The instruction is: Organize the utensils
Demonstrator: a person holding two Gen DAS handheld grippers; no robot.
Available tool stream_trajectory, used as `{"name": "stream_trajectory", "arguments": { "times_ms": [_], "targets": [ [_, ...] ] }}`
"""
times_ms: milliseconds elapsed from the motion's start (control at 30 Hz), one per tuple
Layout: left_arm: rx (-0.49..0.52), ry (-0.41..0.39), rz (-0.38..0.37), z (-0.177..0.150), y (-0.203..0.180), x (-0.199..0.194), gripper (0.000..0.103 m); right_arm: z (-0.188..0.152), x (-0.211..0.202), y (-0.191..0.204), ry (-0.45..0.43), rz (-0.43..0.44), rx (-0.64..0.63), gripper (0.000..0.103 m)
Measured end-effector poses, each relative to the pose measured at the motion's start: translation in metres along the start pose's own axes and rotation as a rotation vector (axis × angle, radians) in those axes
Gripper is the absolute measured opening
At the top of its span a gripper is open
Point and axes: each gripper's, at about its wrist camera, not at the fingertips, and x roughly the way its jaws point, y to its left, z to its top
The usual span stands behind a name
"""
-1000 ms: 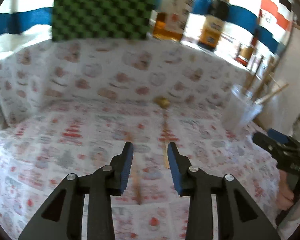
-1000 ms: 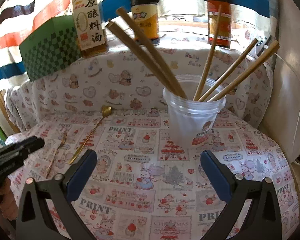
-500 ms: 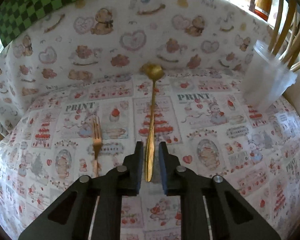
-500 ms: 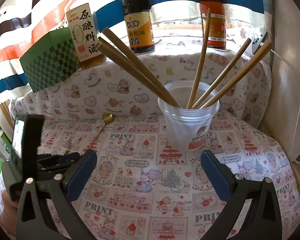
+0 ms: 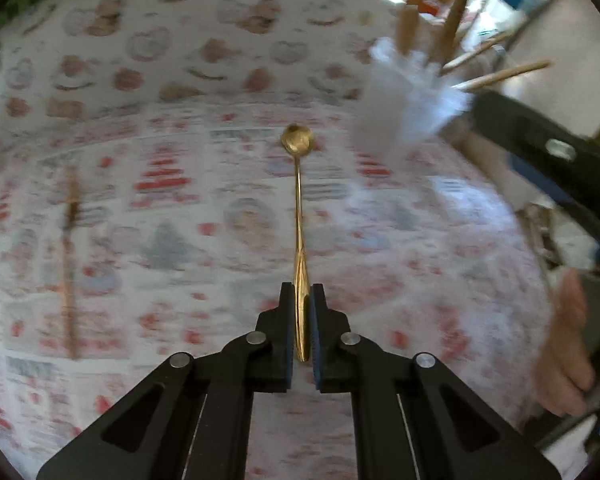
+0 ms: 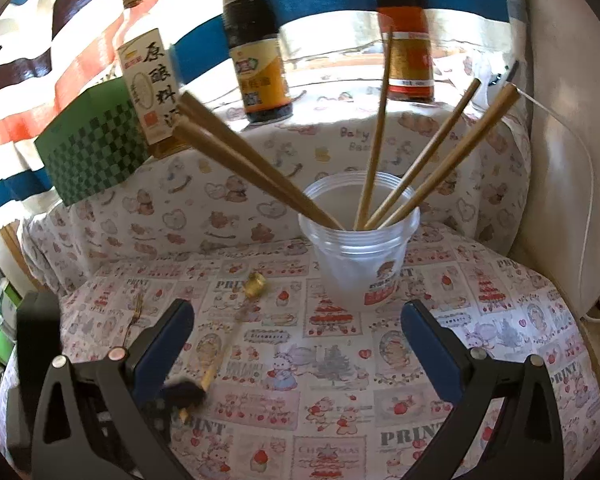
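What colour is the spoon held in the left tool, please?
Gold spoon, clearest in the left wrist view.

From the right wrist I read "原酿料" in large black characters down the white label of the left bottle (image 6: 146, 80). The middle bottle (image 6: 256, 52) carries a yellow label whose print is too blurred for me to read. The cloth (image 6: 340, 380) on the counter repeats "PRINT" in several panels, with "CHRISTMAS" near the bottom edge; its draped back shows "Baby". I cannot read the red mark on the cup (image 6: 360, 264).
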Motion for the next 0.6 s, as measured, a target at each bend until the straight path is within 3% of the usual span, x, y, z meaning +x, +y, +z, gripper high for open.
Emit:
{"name": "stream_trajectory", "arguments": {
  "times_ms": [100,133,200,400,500,533,600],
  "targets": [
    [0.031,-0.083,0.004,-0.002,-0.005,-0.015,0.014,0.001,0.003,-0.006,0.011,0.000,0.028,0.103],
    [0.034,-0.109,0.006,-0.002,-0.003,-0.022,0.021,0.002,0.005,-0.007,0.018,0.006,0.038,0.103],
    [0.017,-0.146,0.027,0.001,0.006,-0.033,0.024,0.002,0.007,-0.010,0.034,0.023,0.058,0.103],
    [-0.004,-0.296,0.278,0.009,0.048,-0.057,0.032,-0.003,0.017,-0.005,0.098,0.092,0.057,0.103],
    [-0.040,-0.349,0.415,0.010,0.071,-0.063,0.046,-0.009,0.022,0.002,0.105,0.053,0.051,0.099],
    [-0.055,-0.353,0.443,0.011,0.080,-0.063,0.050,-0.011,0.022,0.005,0.094,0.041,0.038,0.099],
    [-0.095,-0.342,0.425,0.012,0.098,-0.059,0.050,-0.012,0.025,0.011,0.097,0.030,-0.003,0.098]
  ]
}}
